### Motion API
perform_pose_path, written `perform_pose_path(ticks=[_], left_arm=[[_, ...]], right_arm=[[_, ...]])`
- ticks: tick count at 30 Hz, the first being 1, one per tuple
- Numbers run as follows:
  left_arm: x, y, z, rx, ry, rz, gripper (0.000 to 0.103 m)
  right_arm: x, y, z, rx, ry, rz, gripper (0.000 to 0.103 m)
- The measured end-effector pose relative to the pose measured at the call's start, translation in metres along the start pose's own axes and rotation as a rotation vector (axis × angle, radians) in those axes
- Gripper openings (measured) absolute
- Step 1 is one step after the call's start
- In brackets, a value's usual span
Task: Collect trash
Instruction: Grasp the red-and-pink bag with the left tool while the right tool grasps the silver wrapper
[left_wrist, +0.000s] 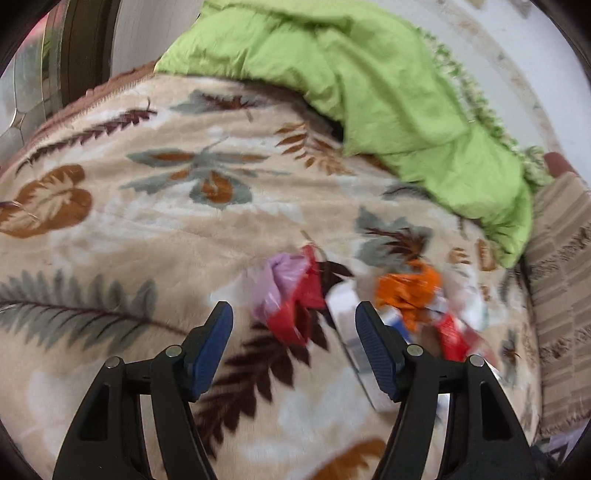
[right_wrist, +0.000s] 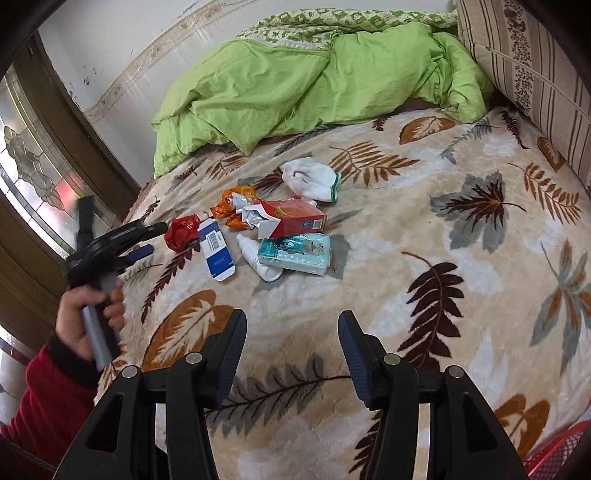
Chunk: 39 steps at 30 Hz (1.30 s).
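a small heap of trash lies on the leaf-print blanket (right_wrist: 424, 236) of a bed, a little left of the middle in the right wrist view. in it are a crumpled red wrapper (right_wrist: 180, 233), a blue-and-white card (right_wrist: 217, 250) just right of that wrapper, an orange foil wrapper (right_wrist: 232, 205) behind them, a torn red box (right_wrist: 295, 221) with silver foil sticking out of its open end, a teal tissue pack (right_wrist: 295, 254) in front of the box, and a white bottle (right_wrist: 258, 258) lying partly under the pack. a white sock (right_wrist: 309, 180) lies just behind the box. a rumpled green quilt (right_wrist: 295, 85) is bunched along the wall beyond the heap, and a striped pillow (right_wrist: 535, 74) stands at the right. the right gripper (right_wrist: 291, 350) hangs over bare blanket nearer than the heap, its jaws apart with nothing between them. the left gripper (left_wrist: 293, 339) is also spread and empty; in its own blurred view the red wrapper (left_wrist: 295, 314) and a pale purple scrap (left_wrist: 277, 284) show just past its tips, with the card beside its right finger. from the right wrist view it sits at the left edge of the bed, near the red wrapper, held by a hand (right_wrist: 90, 314) in a red sleeve (right_wrist: 44, 398). a red mesh basket (right_wrist: 565, 454) peeks in at the lower right corner.
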<state>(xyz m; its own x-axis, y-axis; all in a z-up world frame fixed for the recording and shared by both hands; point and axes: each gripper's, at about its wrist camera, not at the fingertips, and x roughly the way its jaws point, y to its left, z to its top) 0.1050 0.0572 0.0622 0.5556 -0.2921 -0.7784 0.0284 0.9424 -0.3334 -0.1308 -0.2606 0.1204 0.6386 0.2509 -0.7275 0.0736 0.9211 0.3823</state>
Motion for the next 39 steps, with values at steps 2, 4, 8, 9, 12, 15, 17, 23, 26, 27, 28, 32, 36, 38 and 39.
perform_pose_path(ticks=[2, 4, 8, 9, 12, 15, 17, 23, 26, 27, 28, 32, 36, 38, 39], left_arm=[[0.017, 0.003, 0.001, -0.017, 0.013, 0.016, 0.067], [0.027, 0.004, -0.001, -0.024, 0.001, 0.024, 0.038], [0.024, 0.003, -0.008, -0.003, -0.035, 0.052, 0.034], [0.019, 0.002, -0.009, 0.002, -0.044, 0.053, 0.033], [-0.009, 0.002, -0.017, -0.011, -0.092, 0.032, 0.033], [-0.039, -0.005, -0.03, 0.007, -0.121, 0.023, 0.033], [-0.055, -0.007, -0.039, 0.003, -0.137, 0.006, 0.033], [-0.073, -0.017, -0.061, 0.056, -0.175, -0.002, 0.033], [-0.07, -0.025, -0.064, 0.09, -0.164, -0.026, 0.033], [-0.069, -0.028, -0.065, 0.101, -0.163, -0.027, 0.033], [-0.069, -0.03, -0.068, 0.109, -0.162, -0.029, 0.033], [-0.072, -0.042, -0.074, 0.16, -0.17, -0.046, 0.033], [-0.082, -0.053, -0.081, 0.187, -0.183, -0.066, 0.033], [-0.088, -0.058, -0.09, 0.208, -0.186, -0.076, 0.033], [-0.092, -0.062, -0.097, 0.224, -0.185, -0.081, 0.033]], right_arm=[[0.003, 0.0, 0.002, -0.004, 0.006, 0.001, 0.055], [0.006, 0.002, 0.005, -0.023, 0.005, -0.001, 0.055], [0.012, 0.018, 0.015, -0.095, -0.014, -0.014, 0.055], [0.014, 0.023, 0.017, -0.112, -0.02, -0.011, 0.055], [0.025, 0.042, 0.027, -0.177, -0.039, -0.015, 0.055], [0.045, 0.061, 0.037, -0.259, -0.053, -0.048, 0.055], [0.063, 0.073, 0.044, -0.319, -0.057, -0.096, 0.055], [0.12, 0.084, 0.061, -0.403, -0.036, -0.24, 0.055], [0.138, 0.077, 0.064, -0.424, -0.026, -0.308, 0.045], [0.141, 0.073, 0.065, -0.415, -0.02, -0.319, 0.031], [0.141, 0.066, 0.067, -0.389, -0.011, -0.324, 0.024], [0.118, 0.044, 0.068, -0.269, -0.057, -0.274, 0.011], [0.08, 0.026, 0.06, -0.172, -0.121, -0.226, 0.01], [0.059, 0.02, 0.052, -0.111, -0.146, -0.177, 0.01], [0.05, 0.018, 0.047, -0.087, -0.153, -0.153, 0.01]])
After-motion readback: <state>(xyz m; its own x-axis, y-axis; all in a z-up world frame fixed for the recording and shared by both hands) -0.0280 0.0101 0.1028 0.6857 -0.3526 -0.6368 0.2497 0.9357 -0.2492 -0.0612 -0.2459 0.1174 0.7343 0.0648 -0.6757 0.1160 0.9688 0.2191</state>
